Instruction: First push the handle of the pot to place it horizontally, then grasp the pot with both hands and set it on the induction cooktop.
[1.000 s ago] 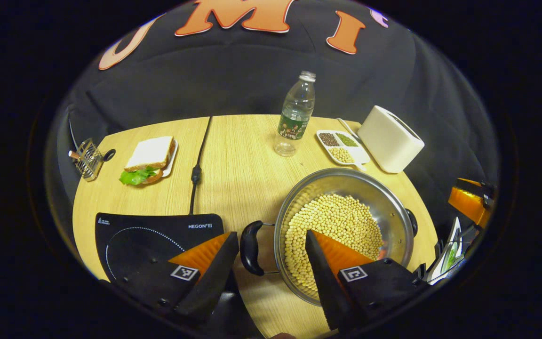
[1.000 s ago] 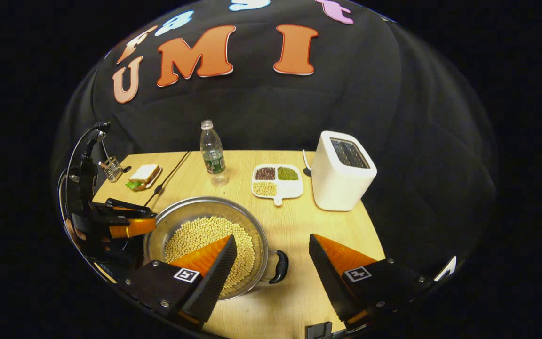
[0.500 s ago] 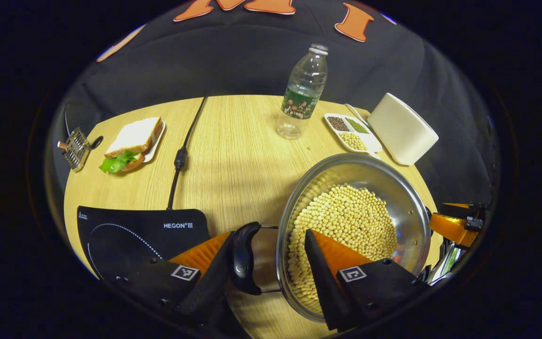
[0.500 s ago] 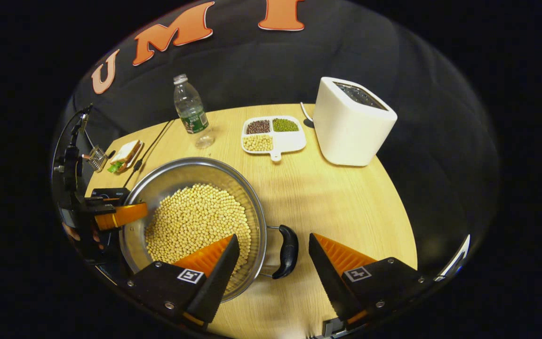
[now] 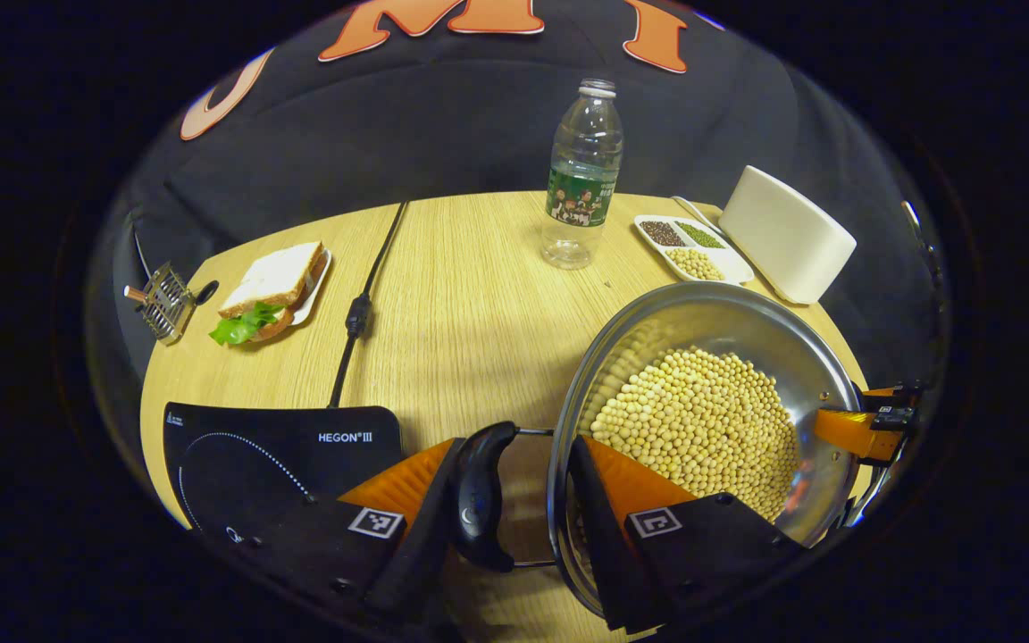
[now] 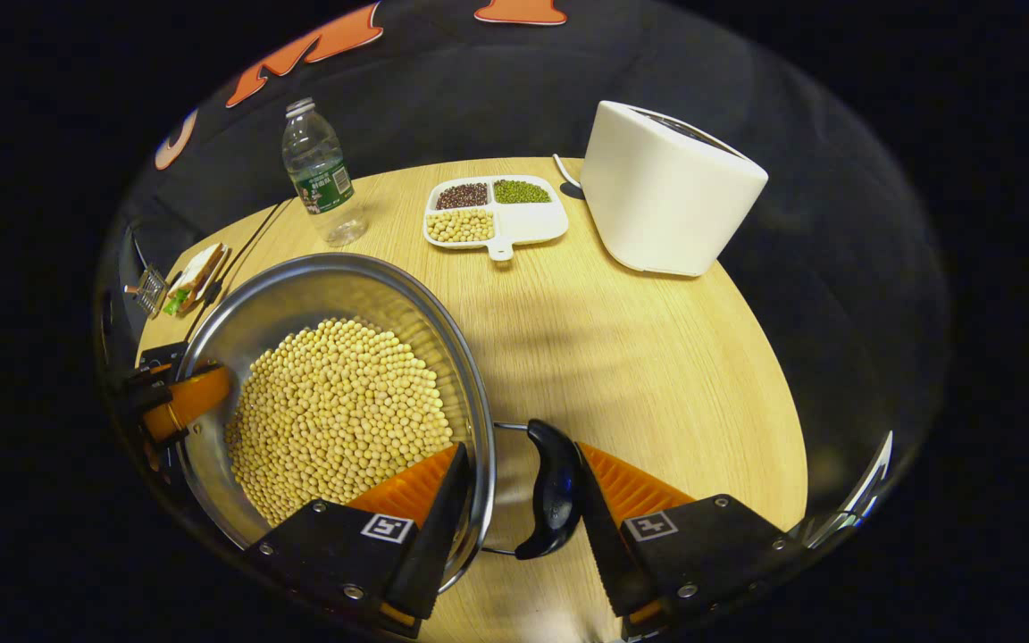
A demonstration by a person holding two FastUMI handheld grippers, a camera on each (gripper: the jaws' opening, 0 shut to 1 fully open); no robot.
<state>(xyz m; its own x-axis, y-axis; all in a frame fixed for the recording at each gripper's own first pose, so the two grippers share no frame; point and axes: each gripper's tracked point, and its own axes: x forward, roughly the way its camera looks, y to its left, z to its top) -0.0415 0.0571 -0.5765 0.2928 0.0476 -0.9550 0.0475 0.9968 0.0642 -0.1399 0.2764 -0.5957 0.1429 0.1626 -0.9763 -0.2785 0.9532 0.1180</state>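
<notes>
Tabletop: one pot, two handles, two grippers.

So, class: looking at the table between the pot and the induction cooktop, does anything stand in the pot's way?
Nothing visible does. In the left gripper view the pot sits beside the induction cooktop, with only bare table between them. The cooktop's cable, the sandwich and the bottle lie farther back, off that path.

Overhead light, bright tabletop, dark surround. Soft shadows, glare on pot wall. Heavy fisheye bending at edges, sharp focus.
</notes>
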